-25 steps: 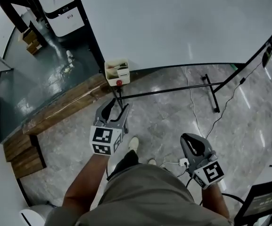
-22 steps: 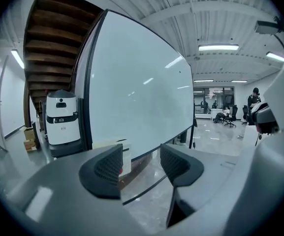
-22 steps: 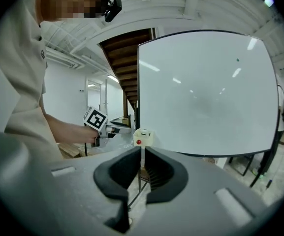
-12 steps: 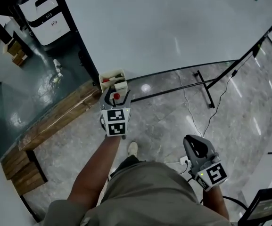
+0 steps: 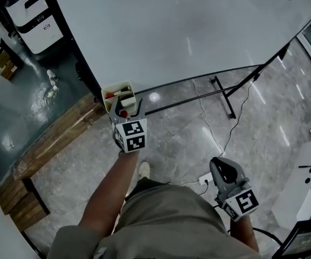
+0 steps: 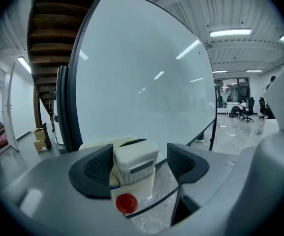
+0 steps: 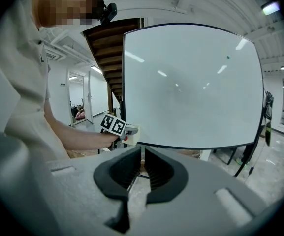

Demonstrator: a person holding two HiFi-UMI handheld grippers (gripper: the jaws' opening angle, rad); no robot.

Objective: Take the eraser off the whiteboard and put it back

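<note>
The whiteboard (image 5: 187,26) stands on a black frame, with a cream holder box (image 5: 117,92) hung at its lower left corner. My left gripper (image 5: 124,106) reaches into that box. In the left gripper view a white eraser (image 6: 134,163) stands in the box between the opening jaws of my left gripper (image 6: 139,162). It lies close against the left pad, with a gap to the right pad. A red round knob (image 6: 126,203) sits on the box front below it. My right gripper (image 5: 222,169) hangs low by my right hip, its jaws shut (image 7: 142,154) with nothing between them.
The board's black stand foot (image 5: 221,95) and a white cable (image 5: 209,128) cross the grey floor ahead. A wooden bench (image 5: 53,139) runs along the left, with a white machine (image 5: 34,15) behind it. A white cabinet (image 5: 306,182) stands at the right.
My left gripper has gone forward from near my body to the box at the board's corner, and its jaws have spread apart. The right gripper has hardly shifted.
</note>
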